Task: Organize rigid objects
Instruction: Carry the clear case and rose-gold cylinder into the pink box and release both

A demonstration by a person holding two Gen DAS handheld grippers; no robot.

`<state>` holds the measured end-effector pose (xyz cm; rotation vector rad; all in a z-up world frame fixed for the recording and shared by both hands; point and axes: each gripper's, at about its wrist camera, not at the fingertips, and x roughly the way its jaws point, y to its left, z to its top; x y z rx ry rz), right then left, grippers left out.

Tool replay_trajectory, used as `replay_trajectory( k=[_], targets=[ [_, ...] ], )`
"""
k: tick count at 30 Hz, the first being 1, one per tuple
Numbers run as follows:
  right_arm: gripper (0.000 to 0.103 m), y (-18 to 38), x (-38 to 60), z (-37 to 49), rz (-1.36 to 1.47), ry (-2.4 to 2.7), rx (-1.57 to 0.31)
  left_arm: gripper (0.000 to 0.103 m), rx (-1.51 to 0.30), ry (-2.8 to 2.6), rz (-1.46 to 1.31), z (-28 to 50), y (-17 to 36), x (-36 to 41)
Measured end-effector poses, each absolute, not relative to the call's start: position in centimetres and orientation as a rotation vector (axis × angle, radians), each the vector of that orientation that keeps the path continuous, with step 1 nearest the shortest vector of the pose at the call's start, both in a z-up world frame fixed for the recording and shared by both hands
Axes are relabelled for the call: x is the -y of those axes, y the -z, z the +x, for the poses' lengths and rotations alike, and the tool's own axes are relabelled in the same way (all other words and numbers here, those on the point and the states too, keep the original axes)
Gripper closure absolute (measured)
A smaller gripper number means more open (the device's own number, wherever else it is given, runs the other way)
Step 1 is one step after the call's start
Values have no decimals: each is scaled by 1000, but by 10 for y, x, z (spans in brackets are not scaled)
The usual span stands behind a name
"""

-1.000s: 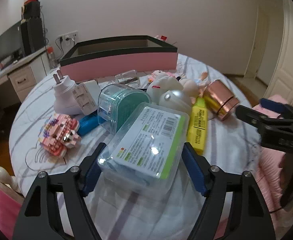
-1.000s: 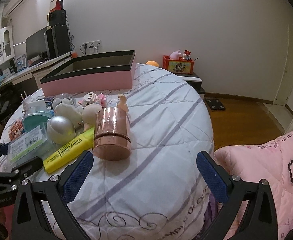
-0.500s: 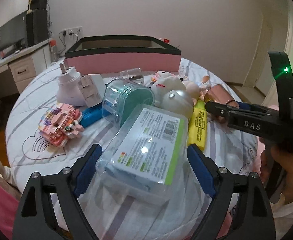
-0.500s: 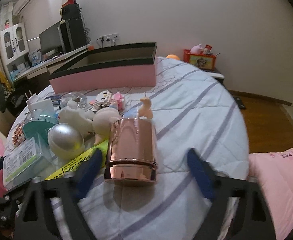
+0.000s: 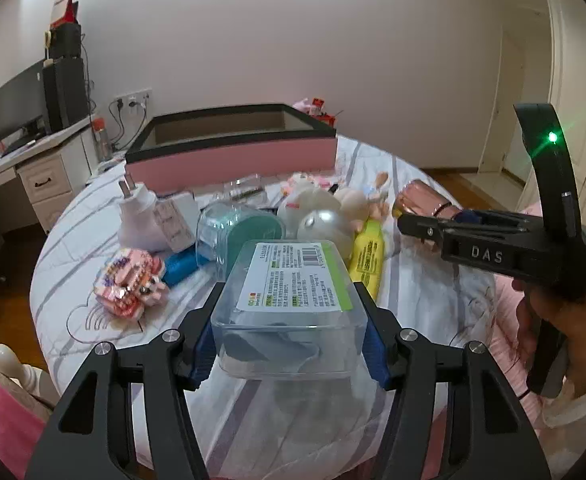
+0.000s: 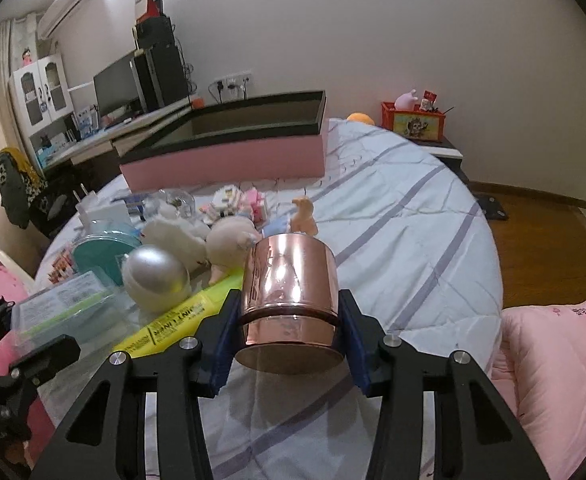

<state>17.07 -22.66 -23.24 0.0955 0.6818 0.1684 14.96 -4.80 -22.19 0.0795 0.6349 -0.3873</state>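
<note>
Left wrist view: the left hand-held gripper (image 5: 289, 344) has its 2 jaws closing on the clear plastic box (image 5: 289, 312) with the green-edged label, and the blue pads already sit against both short sides of it. The box lies at the near edge of the bed (image 5: 421, 304), in front of the teal-lidded jar (image 5: 237, 232), the silver ball (image 5: 325, 226) and the yellow highlighter (image 5: 367, 256). The pink storage box (image 5: 233, 156) stands open at the far side of the bed, well apart from the clutter. At the right, a hand (image 5: 553, 320) holds the other tool, reaching towards the copper tin (image 5: 421, 200).

Right wrist view: the right hand-held gripper (image 6: 289, 336) has its jaws closing around the copper tin (image 6: 289, 292), which lies on its side on the bed with its flat end facing the camera; both pads appear to touch its curved wall. The highlighter (image 6: 177, 316) is just beside it.

The step in hand looks like a double pick-up: 1 rigid item per hand. Next, each grip probably needs to firm up before lifting, since the tin is smooth and round and could slip or roll. Then both items must be carried over the soft toys to the pink storage box (image 6: 229, 156) and lowered inside.
</note>
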Motion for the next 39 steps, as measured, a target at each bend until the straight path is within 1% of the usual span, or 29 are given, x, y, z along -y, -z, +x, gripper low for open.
replay_trajectory(
  k=[6,11,17,23,28,33,39],
  targets=[
    [55,219,228,167,104,-166,-651,42,-599,388,63,149,214,48],
    [55,206,223,169,98,-179,-627,42,-555,392,65,150,198,46],
    [55,182,215,188,91,-211,-593,42,-503,365,73,179,171,45],
    [55,151,198,236,52,-241,-568,42,-510,345,62,246,147,38],
    [55,147,181,298,52,-270,-617,42,-518,283,86,309,141,35],
    [55,167,162,366,54,-283,-742,42,-641,237,77,385,162,28],
    [55,195,146,411,27,-264,-863,42,-767,204,58,434,192,18]
  ],
)
